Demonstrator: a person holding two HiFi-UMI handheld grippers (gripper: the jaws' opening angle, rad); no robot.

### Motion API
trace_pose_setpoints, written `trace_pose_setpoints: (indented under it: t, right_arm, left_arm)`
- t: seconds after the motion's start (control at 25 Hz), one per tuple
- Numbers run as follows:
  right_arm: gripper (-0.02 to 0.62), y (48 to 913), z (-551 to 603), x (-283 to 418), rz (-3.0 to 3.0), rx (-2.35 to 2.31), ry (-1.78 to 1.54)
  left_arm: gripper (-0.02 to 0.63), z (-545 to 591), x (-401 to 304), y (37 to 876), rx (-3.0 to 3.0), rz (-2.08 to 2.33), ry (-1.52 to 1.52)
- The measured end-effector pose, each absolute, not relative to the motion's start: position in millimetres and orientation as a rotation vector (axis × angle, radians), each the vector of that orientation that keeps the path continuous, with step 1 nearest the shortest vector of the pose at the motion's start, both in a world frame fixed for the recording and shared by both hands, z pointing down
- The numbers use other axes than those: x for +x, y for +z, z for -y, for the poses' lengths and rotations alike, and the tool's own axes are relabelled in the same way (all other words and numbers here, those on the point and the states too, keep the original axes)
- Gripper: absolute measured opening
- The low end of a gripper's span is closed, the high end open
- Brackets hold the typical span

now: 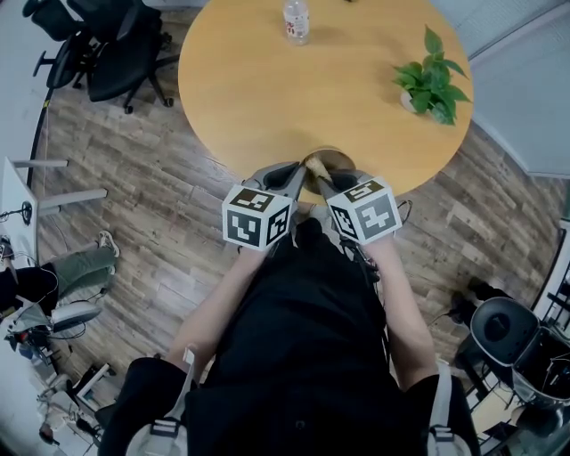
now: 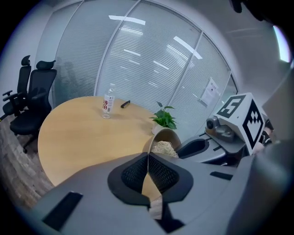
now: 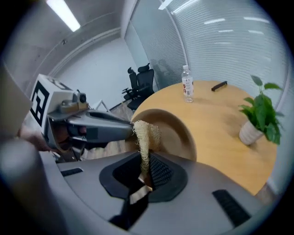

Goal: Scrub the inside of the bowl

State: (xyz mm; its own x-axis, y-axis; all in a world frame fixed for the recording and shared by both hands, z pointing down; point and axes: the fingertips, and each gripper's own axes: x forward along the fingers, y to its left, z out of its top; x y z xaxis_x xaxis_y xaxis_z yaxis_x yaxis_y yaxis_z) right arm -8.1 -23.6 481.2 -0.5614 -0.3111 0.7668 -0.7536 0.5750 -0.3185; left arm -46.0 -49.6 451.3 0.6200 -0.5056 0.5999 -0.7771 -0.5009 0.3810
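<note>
A tan wooden bowl (image 1: 328, 164) is held tipped on its side over the near edge of the round table (image 1: 267, 71). My left gripper (image 2: 148, 158) is shut on the bowl's rim (image 2: 150, 151), and the bowl (image 2: 161, 137) opens toward the right gripper. My right gripper (image 3: 145, 160) is shut on a pale loofah scrubber (image 3: 144, 137), whose tip lies inside the bowl (image 3: 172, 133). In the left gripper view the scrubber (image 2: 164, 148) shows inside the bowl. Both grippers, the left (image 1: 289, 178) and the right (image 1: 328, 183), meet at the bowl in the head view.
On the table stand a clear water bottle (image 1: 297, 20), a small potted plant (image 1: 429, 78) at the right, and a dark pen-like object (image 3: 219, 85) far off. Black office chairs (image 1: 107, 44) are at the upper left on the wood floor.
</note>
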Motion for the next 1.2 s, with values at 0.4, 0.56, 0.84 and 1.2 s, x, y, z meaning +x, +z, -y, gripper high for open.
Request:
trace_pose_setpoints:
  t: [0.4,0.56,0.84,1.2]
  right_arm:
    - [0.037,475.7,31.6,3.0,1.856,0.759,-0.165]
    - [0.037,468.9,34.4,4.9,1.767,0.702,-0.426]
    - [0.037,461.5,38.3,4.1,1.659,0.599,-0.743]
    - [0.037,481.8,23.6,0.7,1.933,0.712,-0.136]
  left_arm:
    - [0.015,51.9,-47.1,450.0,2.193,0.996,0.539]
    - [0.015,49.1,-46.2,450.9,2.186,0.986,0.544]
    - [0.015,50.6,-43.9,445.9,2.198,0.974,0.520]
    - [0.015,42.6,-42.3,440.8,2.239,0.963,0.505]
